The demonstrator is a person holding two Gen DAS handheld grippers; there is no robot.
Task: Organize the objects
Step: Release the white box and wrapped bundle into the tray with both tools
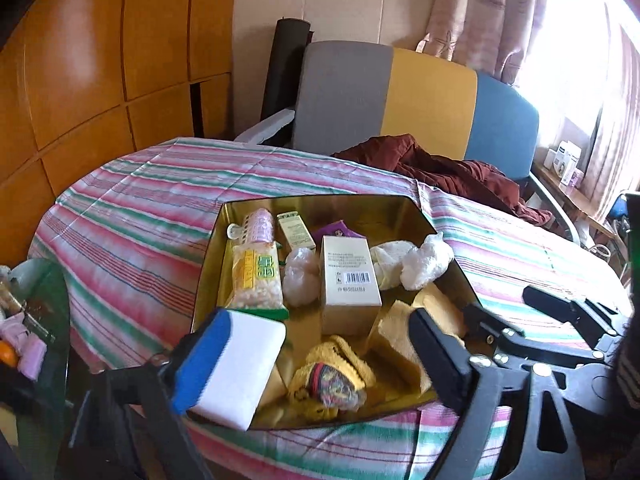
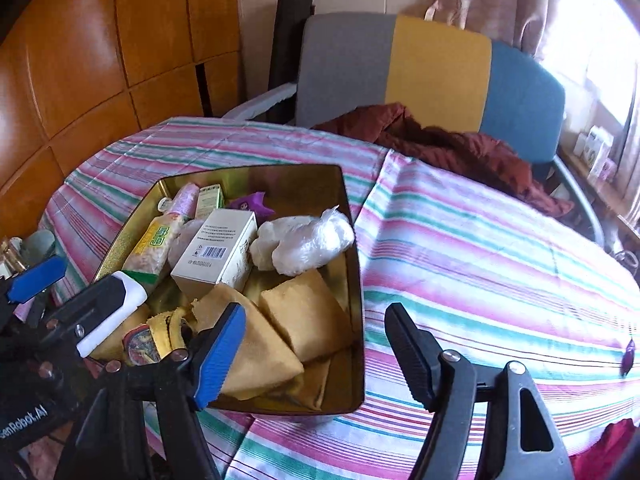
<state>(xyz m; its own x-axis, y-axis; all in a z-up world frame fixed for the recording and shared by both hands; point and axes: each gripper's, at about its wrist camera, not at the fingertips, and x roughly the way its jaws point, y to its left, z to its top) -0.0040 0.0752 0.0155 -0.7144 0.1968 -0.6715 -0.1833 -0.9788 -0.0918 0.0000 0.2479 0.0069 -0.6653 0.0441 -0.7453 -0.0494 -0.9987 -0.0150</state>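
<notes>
A lived-in home room is shown: a striped tablecloth (image 1: 168,200) on a table, a padded chair (image 1: 400,100) at the far side, curtains (image 1: 480,12) far right, wooden panelling (image 1: 100,60) left.

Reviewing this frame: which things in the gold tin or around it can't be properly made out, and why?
- Purple packet, left wrist view: mostly hidden behind the cream barcode box.
- White block, left wrist view: sits against the left gripper finger; whether it rests in the gold tin is unclear.
- Printed text on the barcode box: too small to read.
- Small boxes on the sill: blurred, washed out by window glare.
</notes>
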